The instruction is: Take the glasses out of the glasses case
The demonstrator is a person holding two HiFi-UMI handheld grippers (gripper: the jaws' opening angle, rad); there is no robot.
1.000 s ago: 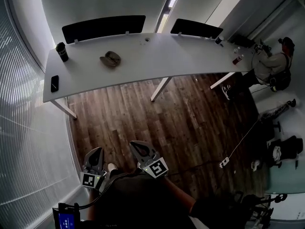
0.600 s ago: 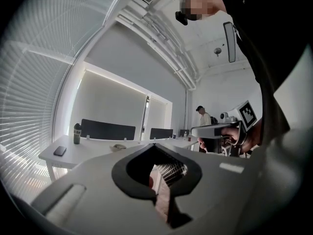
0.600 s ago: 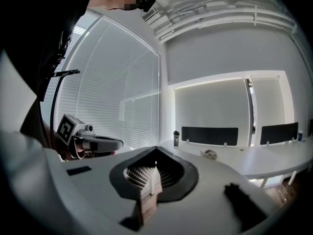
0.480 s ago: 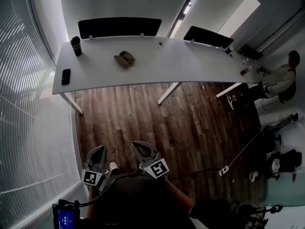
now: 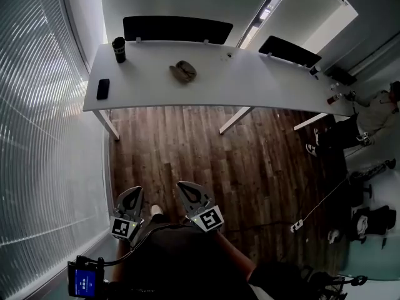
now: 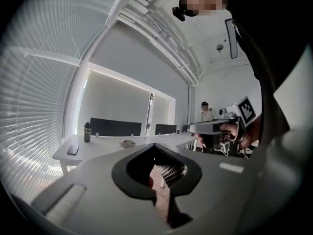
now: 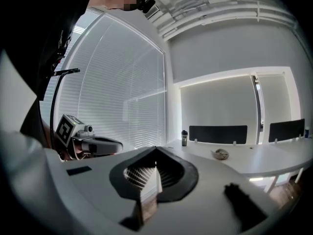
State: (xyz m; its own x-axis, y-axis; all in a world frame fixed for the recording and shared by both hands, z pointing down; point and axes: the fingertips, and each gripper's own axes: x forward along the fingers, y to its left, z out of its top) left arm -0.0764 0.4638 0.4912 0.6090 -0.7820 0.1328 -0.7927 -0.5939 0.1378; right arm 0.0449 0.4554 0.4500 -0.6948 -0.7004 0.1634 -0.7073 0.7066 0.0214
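Closest to you, down by your body, is your left gripper [image 5: 132, 192]. Its jaws are pressed together at the tip and it holds nothing. Your right gripper [image 5: 186, 189] is just beside it. Its jaws are pressed together too, and it holds nothing.

In front of the grippers there is a wide stretch of dark wood floor [image 5: 206, 149]. You are standing well away from the work.

Past the floor comes the long white table [image 5: 250, 83]. The small brown rounded glasses case [image 5: 182, 72] lies on top of it, about the middle of the table's left half, with bare table all around it. This is the thing you need. From here it is too small to tell if it is open, and you cannot see the glasses. You also cannot tell which way its long side runs.

The thing to know is this: the case is straight ahead of you and far off, almost in line with your right gripper. The left gripper points a bit to the left of it. So the right one is a little closer, I think. You will have to walk to the table first, and the jaws must open before they can grab.

Farther left on the table lie a flat black phone [image 5: 103, 89] near the front edge and a tall black cup [image 5: 119, 49] near the back. Low black screens [image 5: 177, 29] stand along the far edge.
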